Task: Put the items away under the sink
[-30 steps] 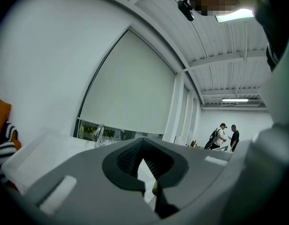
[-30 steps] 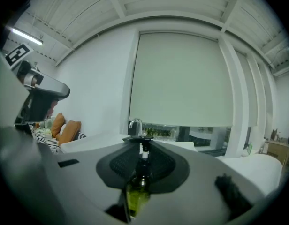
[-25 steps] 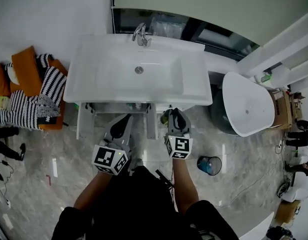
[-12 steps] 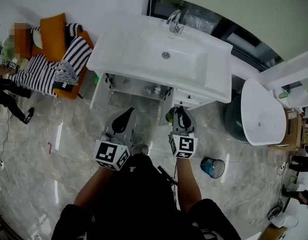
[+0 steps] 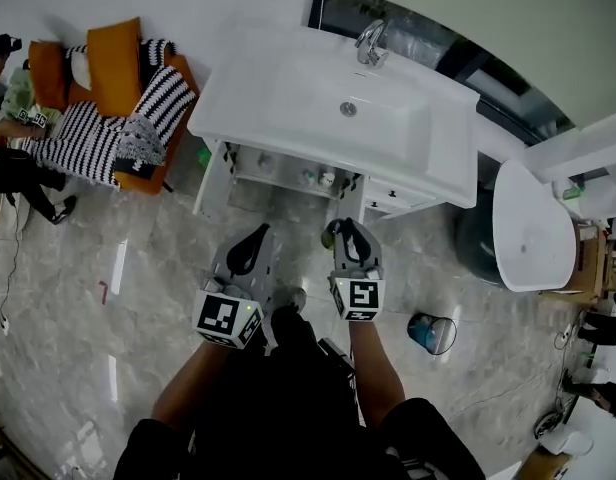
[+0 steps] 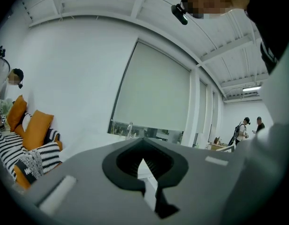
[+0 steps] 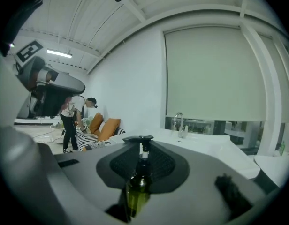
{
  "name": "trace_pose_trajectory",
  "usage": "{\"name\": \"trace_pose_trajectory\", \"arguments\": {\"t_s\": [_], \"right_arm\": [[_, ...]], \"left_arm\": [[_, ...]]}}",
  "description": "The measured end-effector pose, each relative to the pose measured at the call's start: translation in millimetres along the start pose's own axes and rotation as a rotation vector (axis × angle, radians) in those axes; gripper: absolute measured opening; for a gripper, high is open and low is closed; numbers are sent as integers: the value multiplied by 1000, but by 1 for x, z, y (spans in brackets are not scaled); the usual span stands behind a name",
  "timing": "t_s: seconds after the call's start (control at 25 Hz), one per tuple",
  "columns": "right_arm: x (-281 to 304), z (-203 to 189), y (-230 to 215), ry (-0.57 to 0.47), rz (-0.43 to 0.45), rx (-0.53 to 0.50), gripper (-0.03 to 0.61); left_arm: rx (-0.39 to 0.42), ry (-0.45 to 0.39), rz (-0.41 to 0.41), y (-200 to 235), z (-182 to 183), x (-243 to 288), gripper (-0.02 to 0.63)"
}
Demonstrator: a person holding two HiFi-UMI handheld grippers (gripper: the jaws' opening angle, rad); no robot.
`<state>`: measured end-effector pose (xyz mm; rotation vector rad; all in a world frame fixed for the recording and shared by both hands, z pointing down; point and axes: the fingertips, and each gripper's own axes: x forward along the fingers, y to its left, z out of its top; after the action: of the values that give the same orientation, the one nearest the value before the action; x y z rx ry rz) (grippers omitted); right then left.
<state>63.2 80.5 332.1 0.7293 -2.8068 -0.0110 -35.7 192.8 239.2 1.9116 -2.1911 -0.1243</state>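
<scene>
While upright, bottle (image 7: 137, 186) within right tool (image 5: 351, 230)

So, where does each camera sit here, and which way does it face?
Head view: on the head, looking steeply down at sink; forearms, left tongs, right tongs show.
Left gripper view: on left tongs, level toward faucet; empty jaws show.
Right gripper view: on right tongs, toward faucet; jaws grip green bottle.
Shared: all see the faucet.

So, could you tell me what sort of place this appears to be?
Probably a mock bathroom in a studio or showroom: a white sink with a tap, a bathtub beside it, yet also a cushioned sofa nearby.
</scene>
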Motion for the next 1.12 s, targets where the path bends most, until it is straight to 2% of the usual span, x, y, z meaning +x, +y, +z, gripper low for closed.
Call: {"name": "trace_pose_trajectory", "arguments": {"t_s": [0.36, 0.56, 0.84, 1.12], "right_arm": [[39, -29, 49, 16, 21, 18, 71], [55, -45, 56, 47, 7, 26, 71], [87, -63, 58, 55, -3, 33, 71], [132, -114, 58, 64, 11, 24, 71]], "left_arm": [[-39, 44, 5, 49, -36, 0, 6], [-51, 48, -13, 69, -43, 10, 6], [-80, 73, 9, 104, -65, 29, 6], [-85, 76, 45, 135, -105, 52, 6]]}}
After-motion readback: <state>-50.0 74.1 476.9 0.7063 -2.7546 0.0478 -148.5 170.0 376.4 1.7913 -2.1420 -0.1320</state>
